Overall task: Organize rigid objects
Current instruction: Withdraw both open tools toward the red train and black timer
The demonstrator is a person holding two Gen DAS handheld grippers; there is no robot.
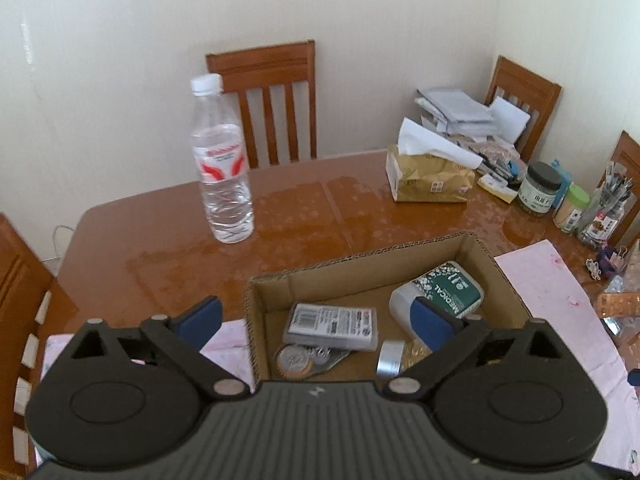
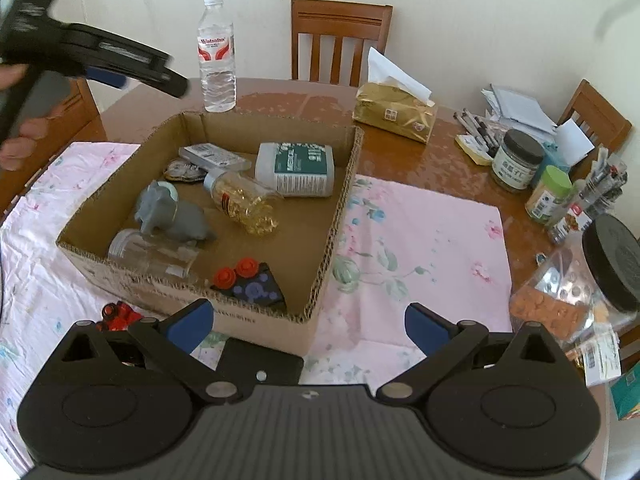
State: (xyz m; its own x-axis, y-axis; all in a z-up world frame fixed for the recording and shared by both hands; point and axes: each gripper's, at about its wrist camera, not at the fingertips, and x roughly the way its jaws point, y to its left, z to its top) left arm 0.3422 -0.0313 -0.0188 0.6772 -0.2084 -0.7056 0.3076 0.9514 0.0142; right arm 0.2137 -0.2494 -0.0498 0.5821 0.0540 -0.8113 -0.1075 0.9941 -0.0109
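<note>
A shallow cardboard box [image 2: 340, 200] sits on a pink floral cloth [image 2: 420, 232]. It holds a green-labelled white bottle [image 2: 296, 168], a capsule bottle [image 2: 244, 200], a grey elephant figure [image 2: 168, 216], a clear jar [image 2: 148, 256], a grey pack [image 2: 212, 156] and a dark piece with red knobs [image 2: 248, 284]. My left gripper [image 1: 316, 320] is open and empty above the box's left part [image 1: 360, 264]; it also shows in the right wrist view [image 2: 132, 70]. My right gripper [image 2: 308, 320] is open and empty over the box's near corner. A water bottle [image 1: 222, 160] stands beyond the box.
A small red object [image 2: 118, 314] lies on the cloth left of the box. A tissue pack [image 2: 394, 114], jars [image 2: 516, 160], pens and papers crowd the table's right side. A black-lidded clear jar [image 2: 580, 276] lies at the right. Wooden chairs [image 2: 340, 40] surround the table.
</note>
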